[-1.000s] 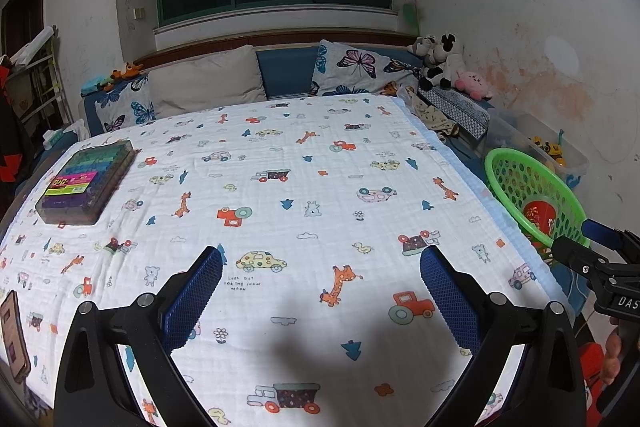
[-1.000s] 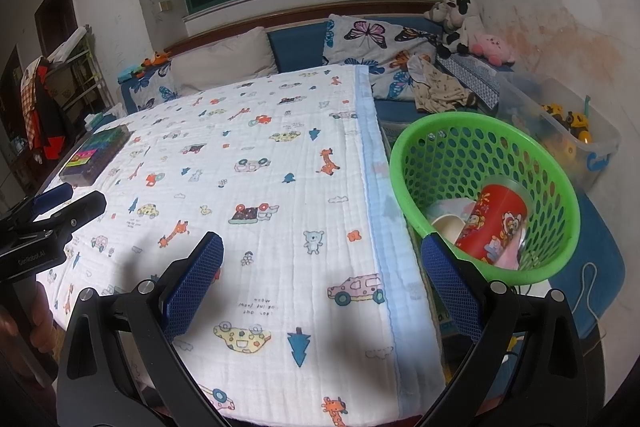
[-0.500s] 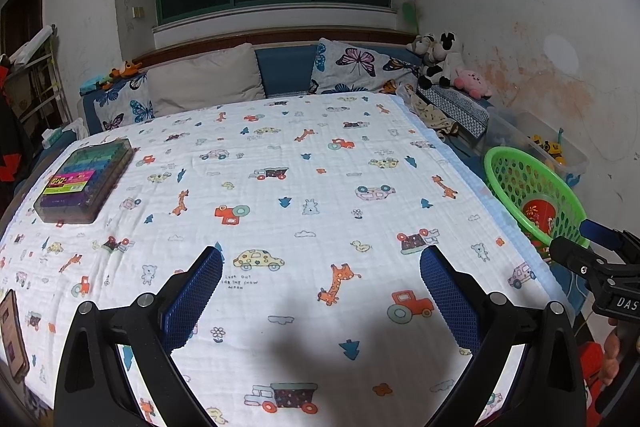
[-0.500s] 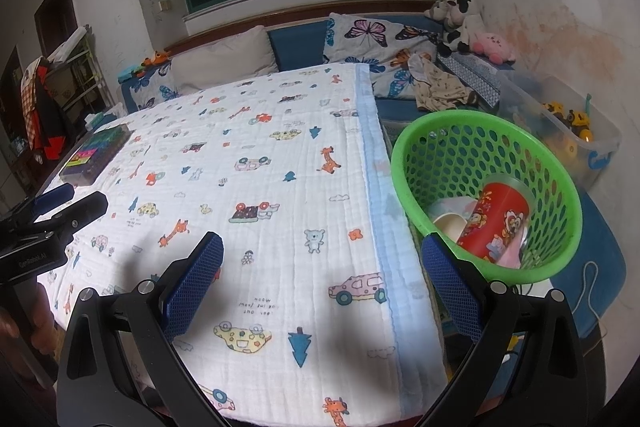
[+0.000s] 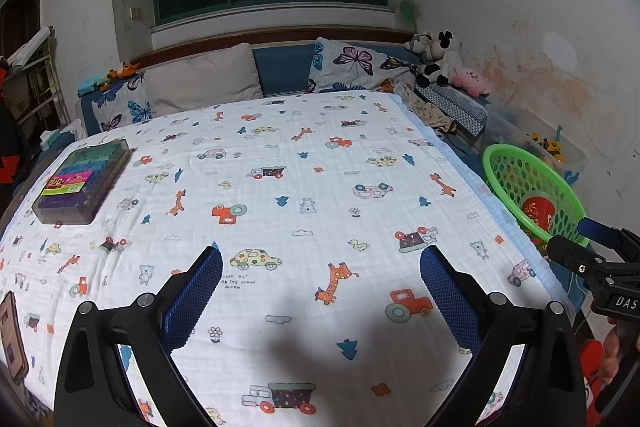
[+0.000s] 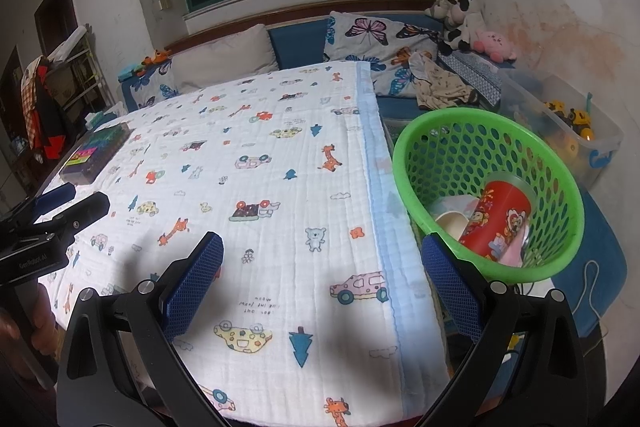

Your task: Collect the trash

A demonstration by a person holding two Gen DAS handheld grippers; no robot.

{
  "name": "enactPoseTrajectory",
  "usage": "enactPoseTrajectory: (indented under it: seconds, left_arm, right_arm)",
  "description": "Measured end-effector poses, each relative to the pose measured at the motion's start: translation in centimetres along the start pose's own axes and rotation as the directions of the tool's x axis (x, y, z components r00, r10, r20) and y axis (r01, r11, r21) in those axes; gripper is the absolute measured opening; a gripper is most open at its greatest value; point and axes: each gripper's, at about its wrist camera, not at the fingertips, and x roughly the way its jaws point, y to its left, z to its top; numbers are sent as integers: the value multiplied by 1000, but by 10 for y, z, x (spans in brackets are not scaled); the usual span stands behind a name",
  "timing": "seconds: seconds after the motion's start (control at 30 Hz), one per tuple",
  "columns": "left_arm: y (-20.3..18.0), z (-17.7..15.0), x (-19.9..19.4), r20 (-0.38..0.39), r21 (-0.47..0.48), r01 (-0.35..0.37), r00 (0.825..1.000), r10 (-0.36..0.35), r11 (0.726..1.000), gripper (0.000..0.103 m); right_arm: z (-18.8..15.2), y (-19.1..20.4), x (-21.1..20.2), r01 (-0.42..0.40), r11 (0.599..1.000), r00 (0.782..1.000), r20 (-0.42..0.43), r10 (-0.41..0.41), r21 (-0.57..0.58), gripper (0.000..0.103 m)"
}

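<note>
The green basket point(image 6: 486, 195) sits just right of the right hand-held gripper point(image 6: 322, 269), beside the bed point(image 6: 256, 187); its red cup point(image 6: 496, 221) half hides the paler trash beneath, hard to make out. Both the right and the left hand-held gripper point(image 5: 322, 281) are spread wide, holding nothing, above the blanket.

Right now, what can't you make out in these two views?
- Green basket: its bottom, right wrist view, covered by the red cup and pale scraps.
- Basket's near side, left wrist view: hidden behind the right claw.
- Brown flat thing, left wrist view: cut off by the edge.
- Colourful box: label too small.
</note>
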Motion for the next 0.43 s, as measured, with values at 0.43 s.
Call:
enactPoseTrajectory:
  seconds: [0.43]
  left_arm:
    - [-1, 3, -1, 7, 0, 9, 1000, -9, 1000, 96]
  right_arm:
    - [0, 3, 1, -1, 1000, 1000, -4, 1, -7, 98]
